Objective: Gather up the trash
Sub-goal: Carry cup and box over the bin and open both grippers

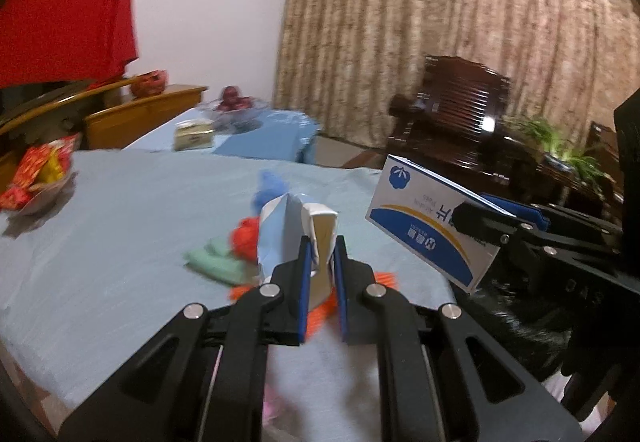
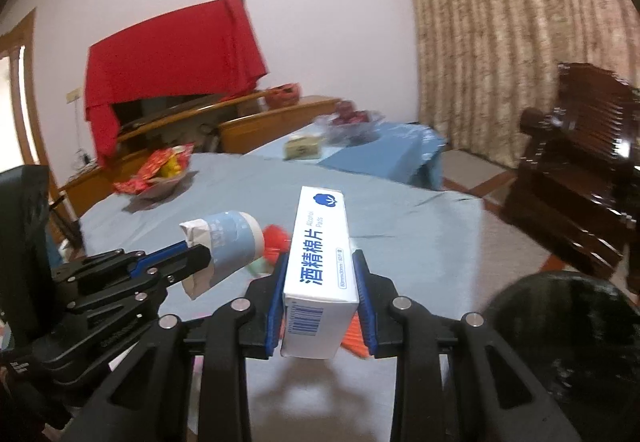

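Spanning the near and middle ground, a blue-covered table (image 2: 400, 226). Far left on it, a bowl of red and yellow packets (image 2: 160, 174). Raised above the cloth on the right, a white and blue alcohol pad box (image 2: 320, 262), clamped by its long sides in the right gripper (image 2: 322, 298). Left of that, a crumpled paper cup (image 1: 296, 242), pinched flat in the left gripper (image 1: 322, 282). Lying beneath, well apart from both, green wrapper (image 1: 216, 262), red scrap (image 1: 246, 238), blue scrap (image 1: 268, 190).

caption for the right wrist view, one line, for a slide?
Right gripper holds a white-and-blue alcohol pads box above the blue tablecloth; left gripper alongside holds a crushed paper cup.
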